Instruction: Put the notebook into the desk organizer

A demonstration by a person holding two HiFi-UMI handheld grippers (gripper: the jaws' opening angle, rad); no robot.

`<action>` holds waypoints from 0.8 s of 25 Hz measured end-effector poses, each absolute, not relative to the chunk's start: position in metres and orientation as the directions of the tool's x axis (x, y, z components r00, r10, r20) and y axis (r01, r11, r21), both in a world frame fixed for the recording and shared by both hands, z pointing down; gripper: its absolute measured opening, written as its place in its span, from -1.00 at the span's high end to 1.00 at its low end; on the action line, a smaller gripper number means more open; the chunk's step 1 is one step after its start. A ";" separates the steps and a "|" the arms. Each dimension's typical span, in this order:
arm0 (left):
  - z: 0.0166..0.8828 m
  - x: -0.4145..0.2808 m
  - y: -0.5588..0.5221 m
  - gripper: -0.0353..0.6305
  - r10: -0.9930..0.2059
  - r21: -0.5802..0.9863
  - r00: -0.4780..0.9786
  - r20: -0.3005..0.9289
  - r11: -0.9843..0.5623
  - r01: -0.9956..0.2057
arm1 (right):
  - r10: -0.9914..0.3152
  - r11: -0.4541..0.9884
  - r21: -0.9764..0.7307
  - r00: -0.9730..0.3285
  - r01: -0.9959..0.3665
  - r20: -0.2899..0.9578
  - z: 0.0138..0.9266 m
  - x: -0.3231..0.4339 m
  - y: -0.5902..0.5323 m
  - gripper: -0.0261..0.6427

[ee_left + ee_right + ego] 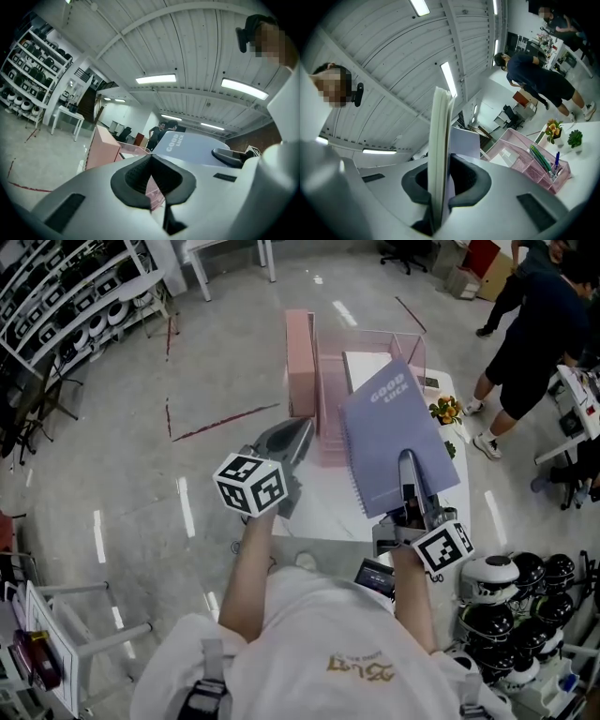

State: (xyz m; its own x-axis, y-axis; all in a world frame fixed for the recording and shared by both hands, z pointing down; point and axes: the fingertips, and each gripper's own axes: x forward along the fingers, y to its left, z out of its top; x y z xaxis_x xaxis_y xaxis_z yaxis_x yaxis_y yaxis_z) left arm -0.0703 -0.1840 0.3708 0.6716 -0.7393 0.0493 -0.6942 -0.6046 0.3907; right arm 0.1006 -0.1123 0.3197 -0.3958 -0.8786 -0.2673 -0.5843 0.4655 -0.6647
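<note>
Beyond white T-shirt [319,662], clamping lavender spiral-bound notebook [389,427] between right gripper [409,465] jaws; left gripper [298,432] jaws together, empty.
Long axis pointing away toward pink mesh desk organizer [323,399], over white table [323,507]; glossy grey floor [187,352] around.

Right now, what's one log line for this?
left tool: shut, empty | right tool: shut on purple notebook | pink desk organizer: notebook not in yet
</note>
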 end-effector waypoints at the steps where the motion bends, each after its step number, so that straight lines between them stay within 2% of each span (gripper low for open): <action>1: 0.371 -0.073 -0.189 0.84 -0.735 0.388 0.676 0.050 -0.609 -0.691 | -0.880 0.462 -0.665 -0.393 -0.587 -0.265 0.321 0.097 -0.117 0.79; 20: 0.405 -0.082 -0.223 0.84 -0.701 0.403 0.705 0.103 -0.619 -0.674 | -0.916 0.393 -0.662 -0.334 -0.638 -0.221 0.351 0.086 -0.156 0.79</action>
